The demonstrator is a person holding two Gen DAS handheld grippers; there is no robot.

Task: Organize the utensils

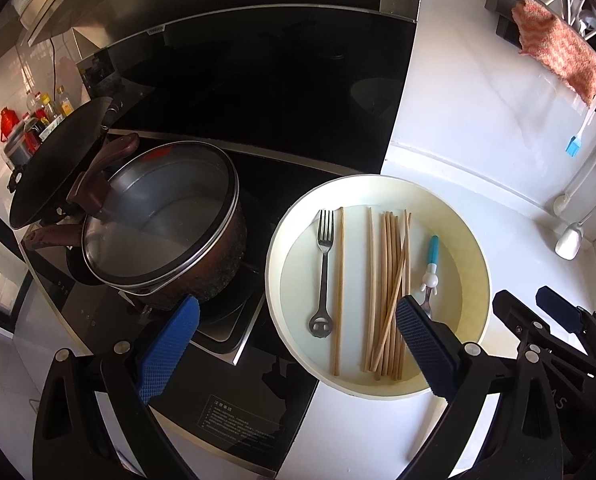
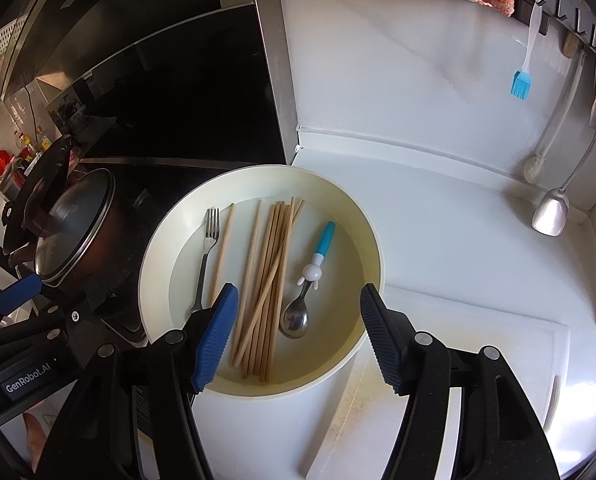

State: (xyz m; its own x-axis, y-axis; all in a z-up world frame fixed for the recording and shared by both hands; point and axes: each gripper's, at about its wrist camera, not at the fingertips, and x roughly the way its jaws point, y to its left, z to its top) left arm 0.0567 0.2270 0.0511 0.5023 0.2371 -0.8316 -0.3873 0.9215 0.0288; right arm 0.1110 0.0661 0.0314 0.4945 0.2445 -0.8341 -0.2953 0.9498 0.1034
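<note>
Two claws, my left (image 1: 298, 334) and my right (image 2: 298, 320), hang spread wide over the bowl (image 2: 158, 240), pinching nothing. If I grab at the sticks (image 2: 264, 276) in the middle of the bowl, my pads could knock the pile crooked or pinch too many. I count one fork (image 2: 206, 256) at the bowl's left, one spoon (image 2: 307, 286) at its right, about ten sticks.

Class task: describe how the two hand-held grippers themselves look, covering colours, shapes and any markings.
Both are black plastic frames with triangular cut-outs and silver rivets. The left gripper and right gripper each carry two long fingers faced with blue ridged pads. The left one's side reads "GenRobot.AI" in white in the right wrist view. No cables or sleeves show.
</note>
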